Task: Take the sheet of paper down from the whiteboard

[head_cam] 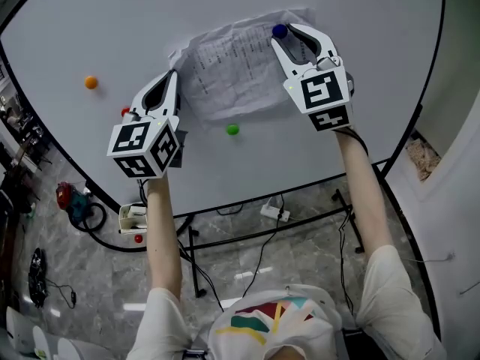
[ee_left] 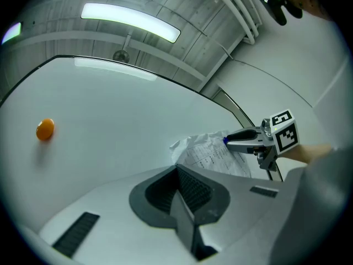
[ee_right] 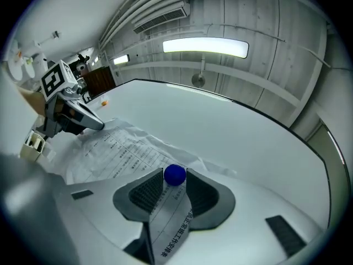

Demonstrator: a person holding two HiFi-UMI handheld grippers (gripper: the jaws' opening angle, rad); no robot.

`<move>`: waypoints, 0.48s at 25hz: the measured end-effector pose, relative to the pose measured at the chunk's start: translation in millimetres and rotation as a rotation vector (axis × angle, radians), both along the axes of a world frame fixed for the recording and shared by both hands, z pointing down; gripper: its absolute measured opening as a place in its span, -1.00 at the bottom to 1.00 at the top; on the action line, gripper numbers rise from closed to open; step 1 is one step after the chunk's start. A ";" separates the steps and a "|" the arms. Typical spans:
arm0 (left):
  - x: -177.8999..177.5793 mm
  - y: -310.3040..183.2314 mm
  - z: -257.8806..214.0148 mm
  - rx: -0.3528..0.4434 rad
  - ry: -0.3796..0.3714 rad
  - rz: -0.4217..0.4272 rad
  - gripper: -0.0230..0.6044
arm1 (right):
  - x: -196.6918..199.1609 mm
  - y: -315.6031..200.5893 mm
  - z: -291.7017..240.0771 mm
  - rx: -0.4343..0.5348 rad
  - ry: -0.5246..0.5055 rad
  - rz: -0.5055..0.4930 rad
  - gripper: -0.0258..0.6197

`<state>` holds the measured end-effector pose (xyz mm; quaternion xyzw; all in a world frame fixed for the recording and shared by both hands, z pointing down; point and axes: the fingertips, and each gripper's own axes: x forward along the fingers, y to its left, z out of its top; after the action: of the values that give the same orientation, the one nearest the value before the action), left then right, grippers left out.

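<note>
Fingers point(ee_right: 204, 193) flanking blue magnet point(ee_right: 175, 174), print point(ee_right: 117, 148) illegible

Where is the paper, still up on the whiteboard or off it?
Still on. The sheet of paper lies crumpled against the whiteboard, with a blue magnet sitting on its top corner.

Head camera is looking steeply down at the whiteboard point(head_cam: 97, 28); both gripper cameras are facing it close up (all sharing the paper point(head_cam: 225, 66)).
</note>
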<state>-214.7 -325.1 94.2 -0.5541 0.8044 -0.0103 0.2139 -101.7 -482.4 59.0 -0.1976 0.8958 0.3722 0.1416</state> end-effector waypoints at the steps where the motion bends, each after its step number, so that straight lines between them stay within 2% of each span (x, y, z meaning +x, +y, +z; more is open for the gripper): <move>1: -0.1 -0.2 -0.1 -0.002 -0.002 -0.005 -0.78 | -1.6 -0.2 0.0 0.004 0.011 -0.004 -0.51; 12: 6.4 7.3 -6.9 0.014 -0.050 -0.096 -0.79 | 7.8 -10.4 0.1 0.057 0.040 0.024 -0.51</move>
<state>-208.3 -317.8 87.3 -0.5131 0.8245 -0.0288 0.2368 -93.9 -492.8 59.0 -0.1967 0.8851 0.4029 0.1247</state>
